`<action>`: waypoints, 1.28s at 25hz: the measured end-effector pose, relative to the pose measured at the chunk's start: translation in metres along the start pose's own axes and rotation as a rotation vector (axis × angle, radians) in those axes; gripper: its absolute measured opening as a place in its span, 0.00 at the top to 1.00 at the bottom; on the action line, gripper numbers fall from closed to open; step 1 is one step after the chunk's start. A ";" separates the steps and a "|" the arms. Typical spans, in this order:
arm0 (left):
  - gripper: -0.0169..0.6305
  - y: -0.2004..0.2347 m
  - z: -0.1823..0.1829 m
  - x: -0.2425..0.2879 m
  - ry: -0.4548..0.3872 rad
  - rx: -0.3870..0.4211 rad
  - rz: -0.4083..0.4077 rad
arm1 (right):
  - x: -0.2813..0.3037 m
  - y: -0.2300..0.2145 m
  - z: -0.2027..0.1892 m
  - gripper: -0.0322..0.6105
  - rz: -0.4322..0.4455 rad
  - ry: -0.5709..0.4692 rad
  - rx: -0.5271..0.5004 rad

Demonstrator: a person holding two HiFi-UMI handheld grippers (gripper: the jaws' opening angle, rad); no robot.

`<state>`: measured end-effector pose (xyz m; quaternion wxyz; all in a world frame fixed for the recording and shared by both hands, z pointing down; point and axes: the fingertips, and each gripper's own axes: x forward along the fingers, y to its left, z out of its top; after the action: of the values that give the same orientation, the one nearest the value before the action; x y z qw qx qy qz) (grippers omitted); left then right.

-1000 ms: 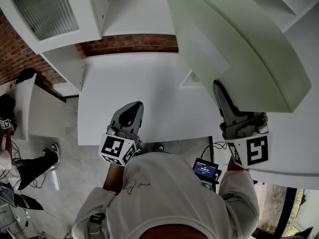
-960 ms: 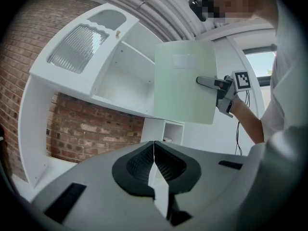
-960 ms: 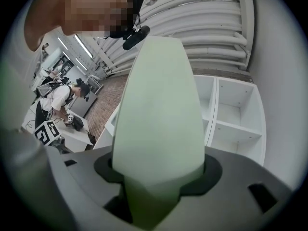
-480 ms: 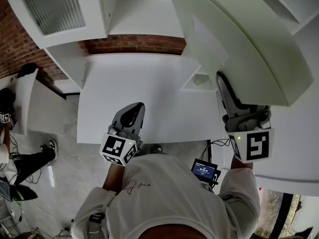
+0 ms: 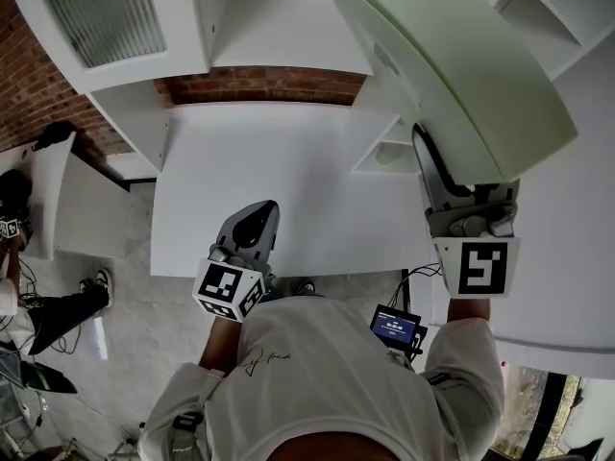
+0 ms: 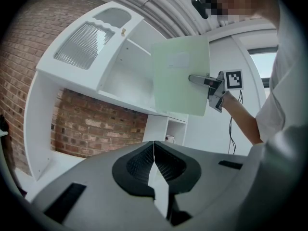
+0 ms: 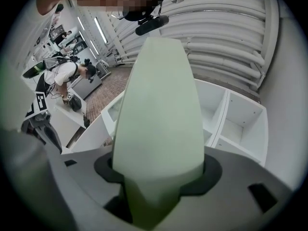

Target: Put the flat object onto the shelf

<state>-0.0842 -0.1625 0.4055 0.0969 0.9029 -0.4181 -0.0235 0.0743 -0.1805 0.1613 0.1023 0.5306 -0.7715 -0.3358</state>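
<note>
The flat object (image 5: 452, 65) is a pale green board, raised high over the table's right side. My right gripper (image 5: 428, 161) is shut on its lower edge. In the right gripper view the board (image 7: 159, 109) stands up from between the jaws and hides the fingertips of the right gripper (image 7: 156, 177). The white shelf unit (image 7: 236, 124) with open compartments lies just beyond it to the right. My left gripper (image 5: 255, 211) hovers at the table's near edge, shut and holding nothing. In its own view the left gripper (image 6: 154, 150) looks toward the board (image 6: 180, 76).
A white table (image 5: 288, 181) stands against a brick wall (image 5: 255, 84). A white cabinet (image 5: 115, 17) with a ribbed glass door hangs at the upper left. Small cubbies (image 5: 389, 157) sit by the table's right end. Other people work at benches (image 7: 72, 88) in the background.
The right gripper has turned the board a little, so that it shows more edge-on and sits closer to the shelf unit at the right. The left gripper has stayed still.
</note>
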 end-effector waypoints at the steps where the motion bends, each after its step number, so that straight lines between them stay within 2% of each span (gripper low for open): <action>1: 0.95 0.000 0.000 0.000 0.000 0.000 0.000 | 0.001 0.000 -0.001 0.51 -0.005 0.005 -0.015; 13: 0.95 -0.004 -0.007 0.004 0.016 -0.010 -0.006 | 0.014 0.004 -0.023 0.51 -0.042 0.057 -0.139; 21: 0.95 -0.004 -0.008 0.006 0.018 -0.028 -0.006 | 0.018 0.014 -0.037 0.51 -0.003 0.132 -0.254; 32: 0.95 0.002 -0.009 0.005 0.017 -0.024 0.015 | 0.030 0.037 -0.043 0.51 0.037 0.146 -0.355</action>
<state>-0.0811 -0.1664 0.4154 0.1113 0.8988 -0.4236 -0.0200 0.0564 -0.2174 0.2108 0.2561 0.5130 -0.7003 -0.4253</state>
